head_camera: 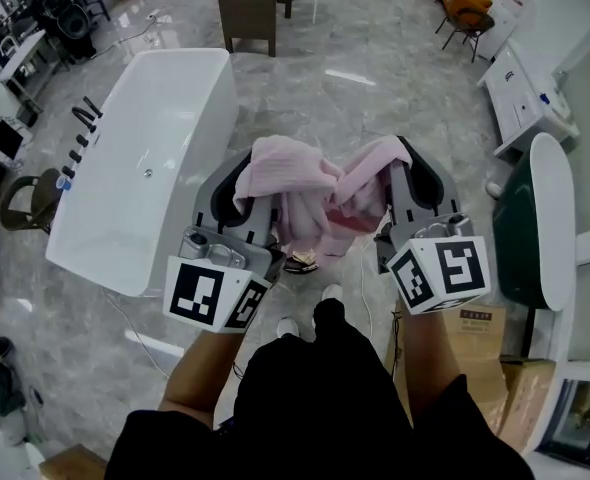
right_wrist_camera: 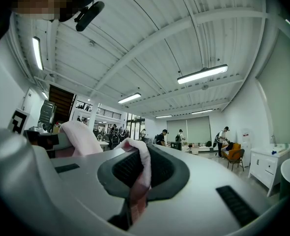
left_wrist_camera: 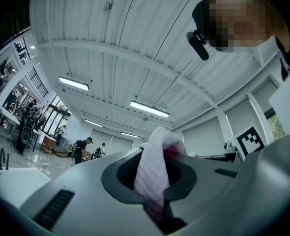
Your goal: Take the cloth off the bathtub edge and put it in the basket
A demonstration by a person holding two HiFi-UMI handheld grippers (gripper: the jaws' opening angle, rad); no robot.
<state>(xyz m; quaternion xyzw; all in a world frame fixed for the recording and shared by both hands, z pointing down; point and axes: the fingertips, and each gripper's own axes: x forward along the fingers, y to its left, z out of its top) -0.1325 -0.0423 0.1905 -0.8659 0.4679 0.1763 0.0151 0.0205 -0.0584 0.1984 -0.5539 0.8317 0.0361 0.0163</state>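
Holding a pink cloth (head_camera: 310,198) up in mid-air between both grippers, above the grey stone-look floor (head_camera: 395,108). Pinched at its left end by the left gripper (head_camera: 243,183) — jaws nearly together, closed narrow on a waffle-textured fold poking up past the tips in the left gripper view. Pinched at its right end by the right gripper (head_camera: 400,173), likewise narrow, a thin pink fold clamped between the pads and trailing down toward the camera in the right gripper view. Sagging between the two in a bunched loop, touching neither tub nor floor.

Clear of the white bathtub (head_camera: 145,168) on the left, with dark taps (head_camera: 80,128) along the tub's left rim. A marker cube (head_camera: 210,293) at the near end of each gripper. Nearer, bare forearms (head_camera: 200,368) and a dark top (head_camera: 325,398); light shoes (head_camera: 287,326) on the floor under the cloth.

Farther off: a dark cabinet (head_camera: 255,3) at the far middle, an orange chair (head_camera: 465,3) at the far right, a white vanity unit (head_camera: 520,93) along the right side. Nearer on the right, a dark green tub-shaped thing (head_camera: 520,233) with a white rim, and cardboard boxes (head_camera: 480,333) beside the right forearm.

In the gripper views, a white ribbed ceiling (left_wrist_camera: 110,33) with strip lights (left_wrist_camera: 150,108), and several people (right_wrist_camera: 162,136) far across the room — too small for detail.
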